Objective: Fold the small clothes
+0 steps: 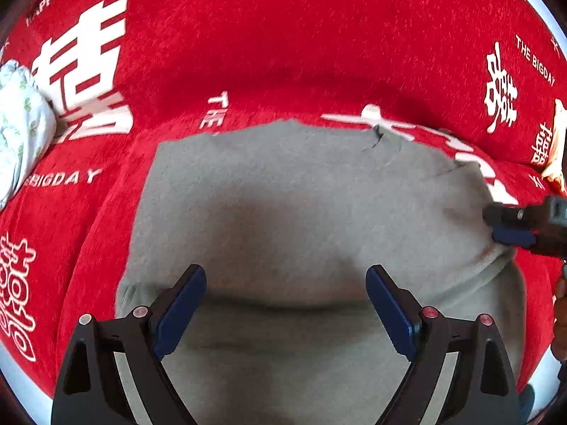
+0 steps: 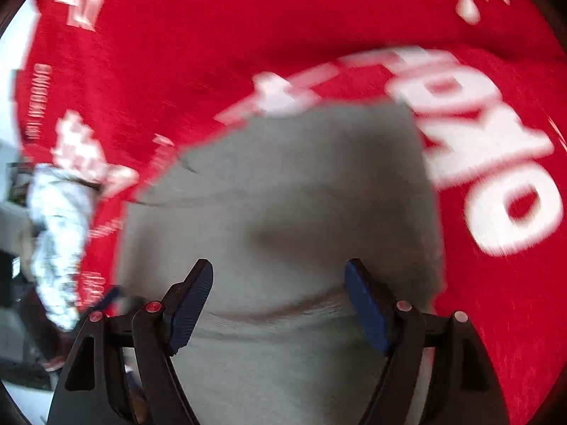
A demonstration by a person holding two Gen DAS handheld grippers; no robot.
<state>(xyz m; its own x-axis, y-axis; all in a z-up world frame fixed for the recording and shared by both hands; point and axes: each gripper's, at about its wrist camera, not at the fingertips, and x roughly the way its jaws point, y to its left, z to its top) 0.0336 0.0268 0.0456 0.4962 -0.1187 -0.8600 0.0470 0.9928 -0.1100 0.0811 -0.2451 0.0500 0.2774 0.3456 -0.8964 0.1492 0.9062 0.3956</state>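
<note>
A grey garment (image 1: 283,212) lies flat on a red cloth with white lettering (image 1: 283,35). My left gripper (image 1: 286,276) is open just above the garment's near part, with a fold line across the cloth between its fingers. My right gripper (image 2: 278,271) is open over the same grey garment (image 2: 283,194). The right gripper also shows in the left wrist view (image 1: 510,228) at the garment's right edge; its jaws are not clear there. The right wrist view is blurred.
A white patterned garment (image 1: 17,124) lies bunched at the left on the red cloth and also shows in the right wrist view (image 2: 60,233). A beige item (image 1: 558,148) sits at the far right edge. The red cloth (image 2: 248,35) spreads beyond the garment.
</note>
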